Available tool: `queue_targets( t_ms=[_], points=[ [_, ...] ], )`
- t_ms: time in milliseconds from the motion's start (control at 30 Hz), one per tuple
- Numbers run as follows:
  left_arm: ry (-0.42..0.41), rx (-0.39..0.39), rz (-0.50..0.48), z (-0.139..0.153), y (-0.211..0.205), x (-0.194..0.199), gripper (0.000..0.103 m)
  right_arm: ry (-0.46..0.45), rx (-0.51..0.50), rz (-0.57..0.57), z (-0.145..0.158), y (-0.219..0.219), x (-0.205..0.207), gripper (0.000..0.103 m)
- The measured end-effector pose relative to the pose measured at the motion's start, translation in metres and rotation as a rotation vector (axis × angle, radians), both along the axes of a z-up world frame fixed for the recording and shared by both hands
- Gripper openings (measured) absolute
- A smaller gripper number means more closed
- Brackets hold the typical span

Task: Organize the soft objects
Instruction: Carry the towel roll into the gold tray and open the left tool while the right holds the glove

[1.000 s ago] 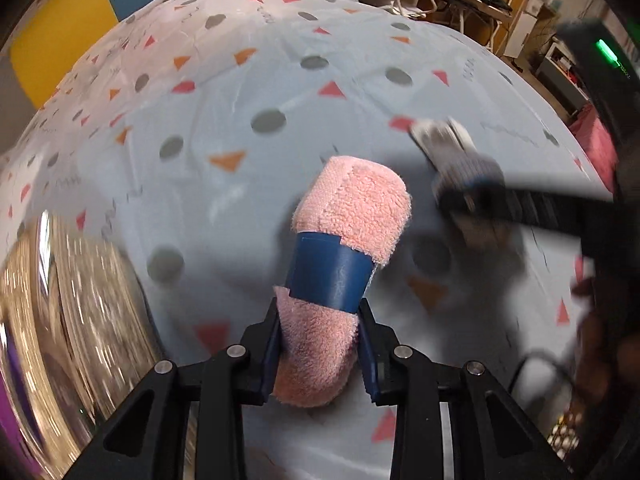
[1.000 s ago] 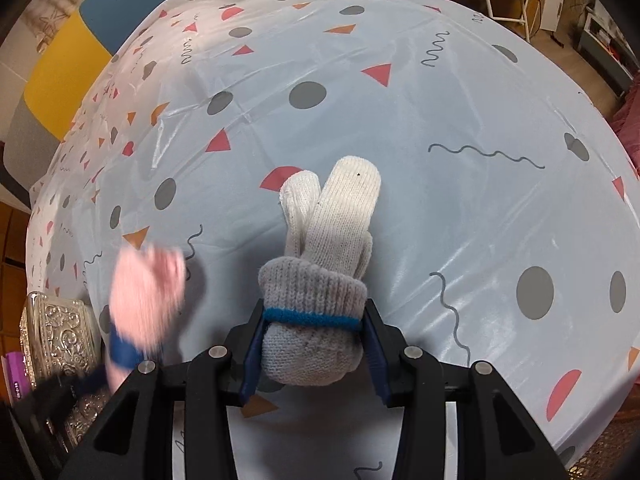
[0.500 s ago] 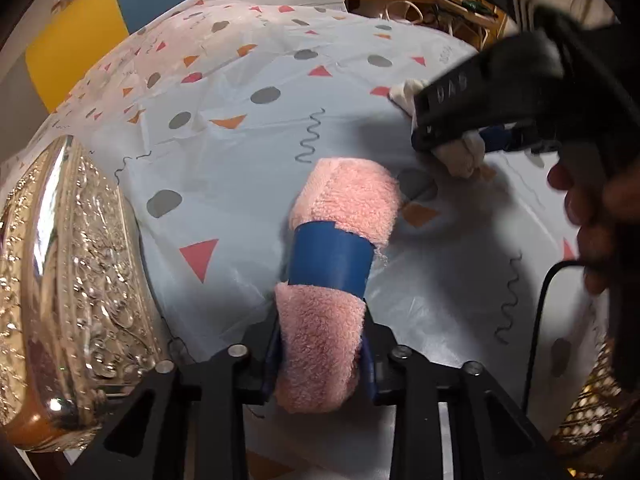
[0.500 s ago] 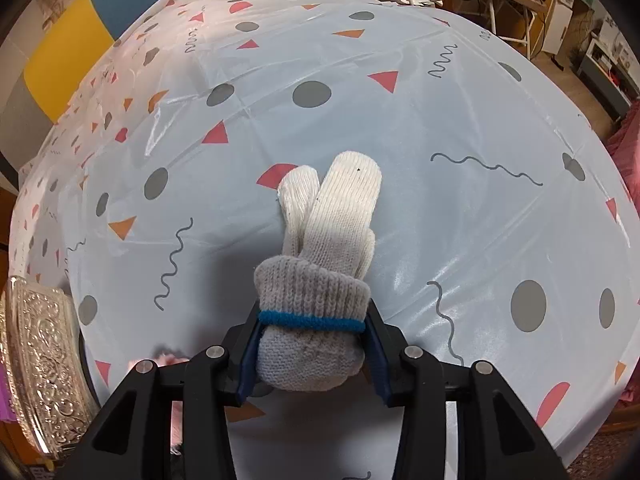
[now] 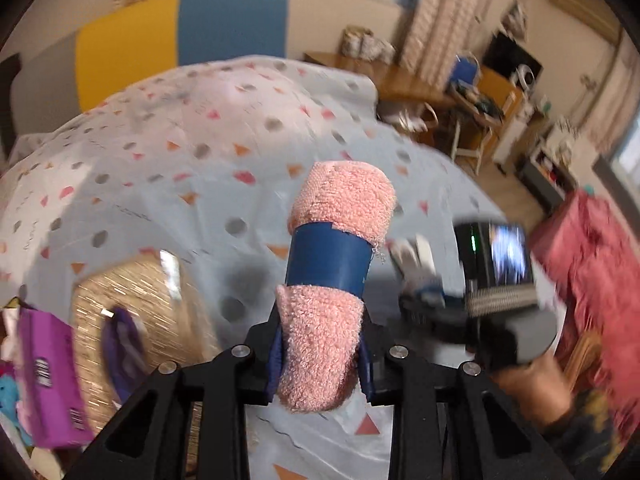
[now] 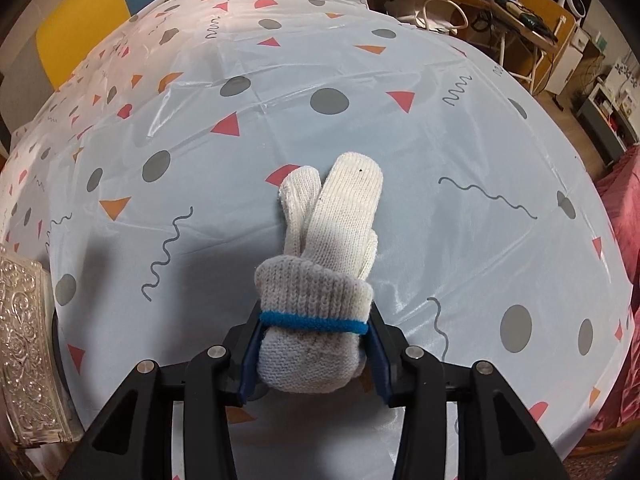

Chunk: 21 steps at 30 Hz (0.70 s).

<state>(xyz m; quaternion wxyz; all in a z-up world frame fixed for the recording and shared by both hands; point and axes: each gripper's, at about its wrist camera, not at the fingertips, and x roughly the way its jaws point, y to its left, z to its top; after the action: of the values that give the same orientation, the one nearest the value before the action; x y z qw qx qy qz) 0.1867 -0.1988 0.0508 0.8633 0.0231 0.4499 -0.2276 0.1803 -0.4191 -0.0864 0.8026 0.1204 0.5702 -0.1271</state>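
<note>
My left gripper [image 5: 320,354] is shut on a rolled pink towel [image 5: 340,240] with a blue band round its middle, held up above the table. My right gripper [image 6: 314,354] is shut on a rolled pair of white knit gloves [image 6: 332,240] with a blue-edged grey cuff, low over the patterned tablecloth [image 6: 440,140]. In the left wrist view the right gripper with the gloves [image 5: 416,264] shows blurred to the right of the towel. An embossed silver tray [image 5: 140,320] lies at the lower left, also at the left edge of the right wrist view [image 6: 24,344].
A purple box [image 5: 44,376] and a purple packet [image 5: 120,344] sit by the tray. A red cloth [image 5: 592,264] is off the table's right side. A yellow and blue chair back [image 5: 180,40] stands behind the table. Desks and shelves stand at the far right.
My left gripper has lifted and tilted upward with the towel, so the room now shows. The tray appears smaller and farther away. The right gripper has shifted only slightly with the gloves.
</note>
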Motion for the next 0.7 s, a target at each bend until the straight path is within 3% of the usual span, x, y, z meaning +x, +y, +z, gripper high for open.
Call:
queue_targets(
  t_ms=[133,367,700],
  points=[
    [-0.042,-0.029,0.078,0.024,0.042,0.019,0.031,0.0,-0.018,0.009,0.0,0.008,-0.001,0.045],
    [-0.091,-0.05,0.233,0.042,0.134,0.018,0.031,0.003,-0.048,0.027,-0.001,0.017,0.0,0.045],
    [-0.113,-0.067,0.452,0.027,0.279,-0.029,0.031,0.008,-0.078,0.038,-0.003,0.025,0.002,0.045]
  ],
)
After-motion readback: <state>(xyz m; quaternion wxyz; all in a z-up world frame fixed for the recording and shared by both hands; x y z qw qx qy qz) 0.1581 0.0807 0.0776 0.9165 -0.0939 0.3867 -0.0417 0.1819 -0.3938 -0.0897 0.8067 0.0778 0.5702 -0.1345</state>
